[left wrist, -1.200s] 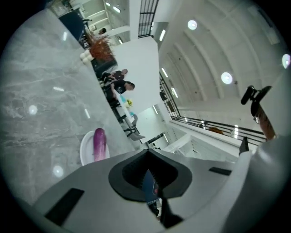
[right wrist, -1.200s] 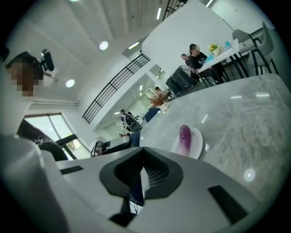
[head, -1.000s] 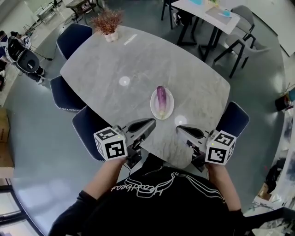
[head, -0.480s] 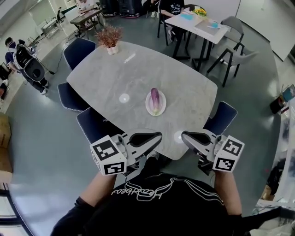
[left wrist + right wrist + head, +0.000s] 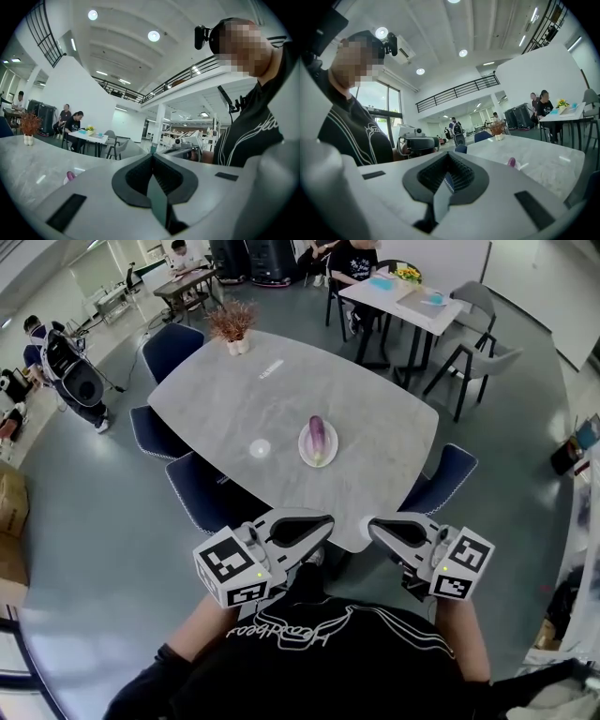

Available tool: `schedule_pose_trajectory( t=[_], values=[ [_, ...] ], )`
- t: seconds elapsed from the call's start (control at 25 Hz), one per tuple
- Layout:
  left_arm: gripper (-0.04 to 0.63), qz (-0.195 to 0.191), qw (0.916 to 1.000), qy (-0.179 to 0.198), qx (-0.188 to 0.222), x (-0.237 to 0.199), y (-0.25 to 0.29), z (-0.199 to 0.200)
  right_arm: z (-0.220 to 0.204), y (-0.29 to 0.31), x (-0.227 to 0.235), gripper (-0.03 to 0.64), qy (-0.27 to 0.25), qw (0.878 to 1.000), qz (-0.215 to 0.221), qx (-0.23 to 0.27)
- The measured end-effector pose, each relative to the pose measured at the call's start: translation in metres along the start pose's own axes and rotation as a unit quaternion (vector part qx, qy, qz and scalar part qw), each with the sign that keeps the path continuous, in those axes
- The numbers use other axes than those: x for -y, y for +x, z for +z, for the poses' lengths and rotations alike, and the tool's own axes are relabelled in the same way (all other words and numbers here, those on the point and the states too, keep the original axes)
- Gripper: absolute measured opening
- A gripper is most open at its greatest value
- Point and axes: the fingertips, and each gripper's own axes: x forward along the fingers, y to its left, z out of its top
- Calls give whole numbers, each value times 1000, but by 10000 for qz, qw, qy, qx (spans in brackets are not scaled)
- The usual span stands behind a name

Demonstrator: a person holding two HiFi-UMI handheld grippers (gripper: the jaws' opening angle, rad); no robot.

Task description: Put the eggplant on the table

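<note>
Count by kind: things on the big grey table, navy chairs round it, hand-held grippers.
Purple eggplant: 1
White round plate: 1
Potted dried reddish plant: 1
Navy padded chairs: 4
Hand-held grippers, left and right: 2
Total: 9
Pale marks on the tabletop look like glare and are not counted.

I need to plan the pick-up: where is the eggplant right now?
In the head view, the eggplant lies on a white plate near the middle of the grey table, ahead of the left claw and right claw, untouched.
</note>
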Motion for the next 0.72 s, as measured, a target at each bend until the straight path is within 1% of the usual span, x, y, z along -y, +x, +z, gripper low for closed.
schedule_pose_trajectory(
  t=[0.12,0.24,0.56,0.72],
  values=[
    [9,-71,9999,-90,8,12,1,-4,-4,-5,-8,6,-89,9999,41,-39],
    [8,-87,9998,-174,-16,20,0,-9,-8,-10,-15,6,-40,10000,87,-11],
    [8,-85,9996,-266,-8,34,1,-13,-14,-18,-24,8,-35,9999,113,-70],
    [8,-105,9996,-244,-30,36,5,-11,-14,-22,-23,6,-12,9999,102,-88]
  ],
)
